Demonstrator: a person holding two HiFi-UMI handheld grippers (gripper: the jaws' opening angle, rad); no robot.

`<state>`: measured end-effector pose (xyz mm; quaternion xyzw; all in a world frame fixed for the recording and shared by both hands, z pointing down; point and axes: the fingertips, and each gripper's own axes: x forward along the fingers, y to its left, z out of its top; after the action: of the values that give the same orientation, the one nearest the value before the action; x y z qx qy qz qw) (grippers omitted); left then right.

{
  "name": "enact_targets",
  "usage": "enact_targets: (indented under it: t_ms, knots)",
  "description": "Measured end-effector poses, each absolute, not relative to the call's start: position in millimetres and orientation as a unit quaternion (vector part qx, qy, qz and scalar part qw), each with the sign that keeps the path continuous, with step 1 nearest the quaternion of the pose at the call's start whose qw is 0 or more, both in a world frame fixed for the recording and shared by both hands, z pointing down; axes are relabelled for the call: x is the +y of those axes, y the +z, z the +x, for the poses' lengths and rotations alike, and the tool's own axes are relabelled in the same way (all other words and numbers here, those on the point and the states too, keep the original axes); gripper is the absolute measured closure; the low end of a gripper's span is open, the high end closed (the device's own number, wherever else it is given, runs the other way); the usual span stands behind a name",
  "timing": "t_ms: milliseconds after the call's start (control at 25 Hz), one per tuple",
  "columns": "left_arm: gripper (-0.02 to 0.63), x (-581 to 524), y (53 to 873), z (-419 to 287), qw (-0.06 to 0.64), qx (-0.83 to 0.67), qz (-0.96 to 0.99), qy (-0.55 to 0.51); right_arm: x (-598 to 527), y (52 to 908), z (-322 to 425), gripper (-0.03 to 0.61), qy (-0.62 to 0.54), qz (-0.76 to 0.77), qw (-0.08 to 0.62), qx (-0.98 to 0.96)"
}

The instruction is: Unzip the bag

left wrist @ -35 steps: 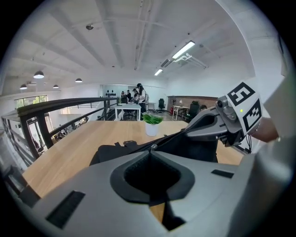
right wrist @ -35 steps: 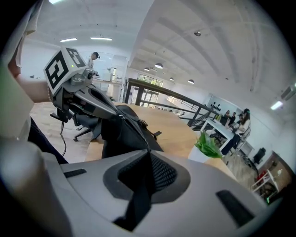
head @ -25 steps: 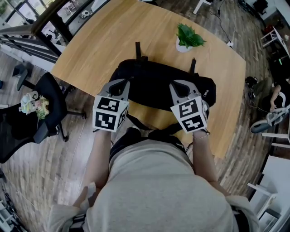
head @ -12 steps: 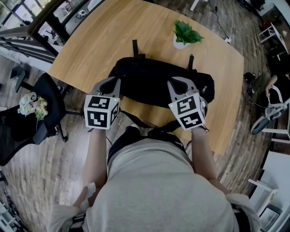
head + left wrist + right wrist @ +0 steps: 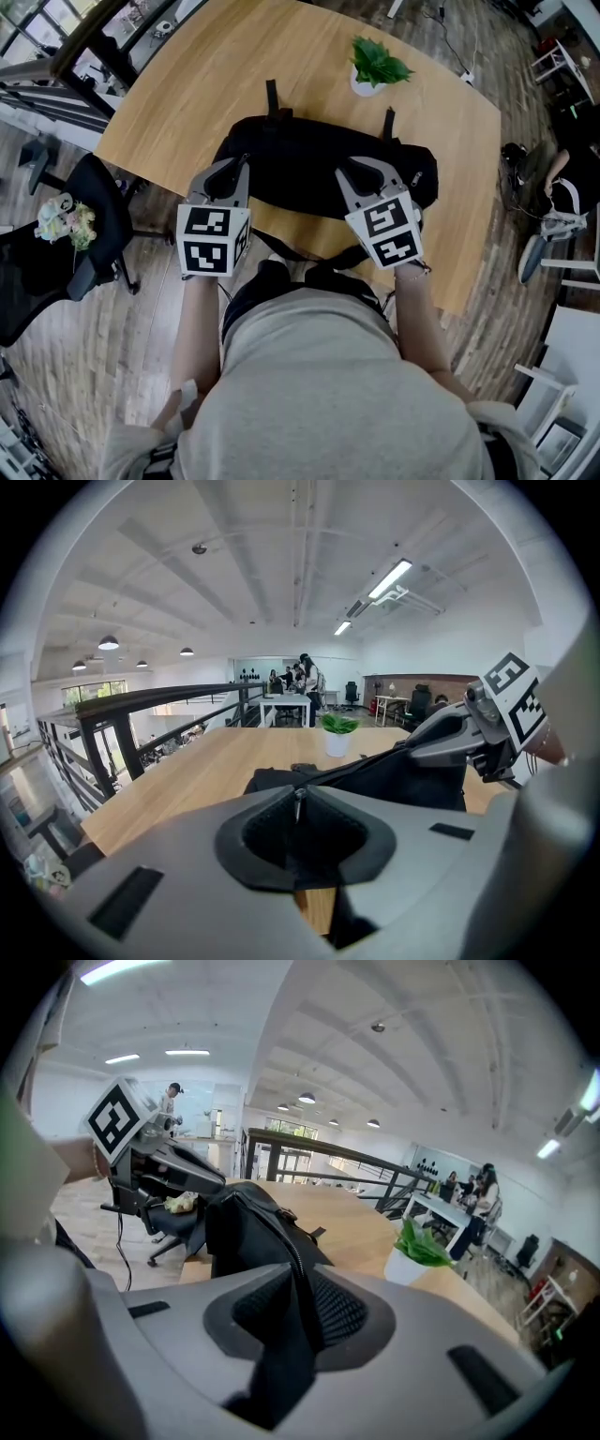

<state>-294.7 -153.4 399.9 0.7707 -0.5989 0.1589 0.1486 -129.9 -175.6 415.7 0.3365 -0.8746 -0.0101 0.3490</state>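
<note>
Head view: reached forward with both forearms, nearly parallel, over the near edge of the wooden counter (image 5: 187,84). Held the left tool (image 5: 230,167) and the right tool (image 5: 361,169) tilted downward, marker cubes up, tips on the near side of the black bag (image 5: 300,159). Lay across the middle of the counter, long side toward the person, two straps at its far side, a potted plant (image 5: 375,66) well behind it.

Left gripper view: kept the left tool (image 5: 298,795) clenched, jaws together on a small metal zipper pull (image 5: 298,802) at the end of the bag. Rose from there as a taut black ridge toward the right tool.

Right gripper view: had the right tool (image 5: 292,1269) released, jaws just opened and apart, with a fold of the bag and its zip line standing loosely between them, the ribbed pad on one side bare. Ran along the top of the bag toward the left tool, teeth closed as far as could be seen.
</note>
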Motion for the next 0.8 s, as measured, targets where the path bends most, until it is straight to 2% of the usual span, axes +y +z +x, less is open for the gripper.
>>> enact_targets:
  t_ms: [400,520,800]
  knots:
    - [0.584,-153.5,369.6,-247.8,0.145,-0.581,0.798,0.068,-161.2,395.8,-111.3,0.443,0.055,0.348,0.272,-0.895]
    - [0.498,-153.2,368.9,-231.6,0.153,-0.568,0.806,0.063,-154.7,389.7,-108.3,0.422,0.081,0.347,0.241,-0.903]
    - [0.495,-150.4,371.5,-188.4,0.185,-0.508,0.840,0.050,-146.7,382.6,-97.4,0.422,0.109,0.351,0.201,-0.908]
